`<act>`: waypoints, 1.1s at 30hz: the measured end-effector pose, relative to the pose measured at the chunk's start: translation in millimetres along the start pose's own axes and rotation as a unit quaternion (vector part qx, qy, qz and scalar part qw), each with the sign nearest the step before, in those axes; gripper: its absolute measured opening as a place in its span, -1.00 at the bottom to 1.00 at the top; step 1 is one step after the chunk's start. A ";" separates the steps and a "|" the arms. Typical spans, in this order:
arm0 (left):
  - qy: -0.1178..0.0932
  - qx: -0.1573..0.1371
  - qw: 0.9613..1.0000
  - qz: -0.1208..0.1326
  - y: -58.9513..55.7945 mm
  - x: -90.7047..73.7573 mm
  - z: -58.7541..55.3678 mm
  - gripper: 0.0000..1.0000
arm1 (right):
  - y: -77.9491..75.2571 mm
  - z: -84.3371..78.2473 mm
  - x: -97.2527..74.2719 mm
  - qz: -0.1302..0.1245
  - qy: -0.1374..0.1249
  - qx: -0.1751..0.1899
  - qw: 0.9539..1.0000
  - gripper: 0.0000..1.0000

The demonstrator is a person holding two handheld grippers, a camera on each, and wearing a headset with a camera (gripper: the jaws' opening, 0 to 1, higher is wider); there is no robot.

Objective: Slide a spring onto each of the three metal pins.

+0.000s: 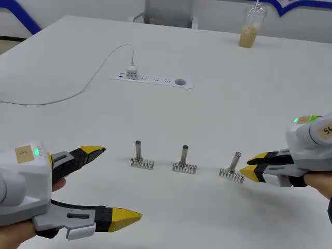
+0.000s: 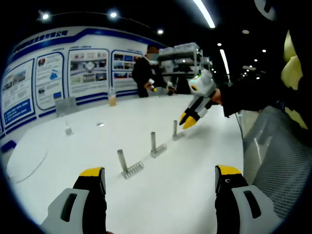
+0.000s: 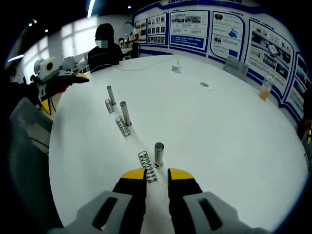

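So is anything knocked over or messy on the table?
No, nothing looks wrong. The left pin, middle pin and right pin stand in a row, with springs lying beside their bases. The drink cup is upright too.

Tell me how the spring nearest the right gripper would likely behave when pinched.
The spring is thin open wire coil, so probably light and squashy under the right gripper. Lying on its side on the smooth table, it may roll or skid away.
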State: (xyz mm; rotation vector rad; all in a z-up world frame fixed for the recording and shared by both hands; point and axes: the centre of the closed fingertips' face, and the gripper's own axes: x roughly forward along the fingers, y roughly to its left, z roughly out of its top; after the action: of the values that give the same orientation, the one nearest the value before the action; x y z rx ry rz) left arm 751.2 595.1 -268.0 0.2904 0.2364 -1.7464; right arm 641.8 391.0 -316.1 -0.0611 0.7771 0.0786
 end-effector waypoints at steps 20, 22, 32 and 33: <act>0.002 -0.002 1.000 -0.002 -3.4 0.4 -1.5 0.87 | 12.7 -17.2 21.0 0.068 0.036 -0.064 0.995 -0.70; 0.002 -0.002 1.000 -0.003 -4.2 0.9 -1.5 0.87 | 12.3 -18.4 22.0 0.069 0.040 -0.069 0.994 -0.71; 0.002 -0.001 1.000 -0.011 -9.0 3.0 -0.5 0.86 | 11.3 -22.1 22.6 0.070 0.056 -0.081 0.993 -0.76; 0.002 -0.001 1.000 -0.012 -9.3 3.1 -0.4 0.86 | 11.7 -22.2 22.4 0.070 0.057 -0.081 0.993 -0.76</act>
State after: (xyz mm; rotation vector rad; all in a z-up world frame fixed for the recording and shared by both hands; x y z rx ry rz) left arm 741.5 594.1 -269.4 0.2911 0.2449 -1.7684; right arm 641.2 401.8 -348.0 -0.1660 0.8874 0.2744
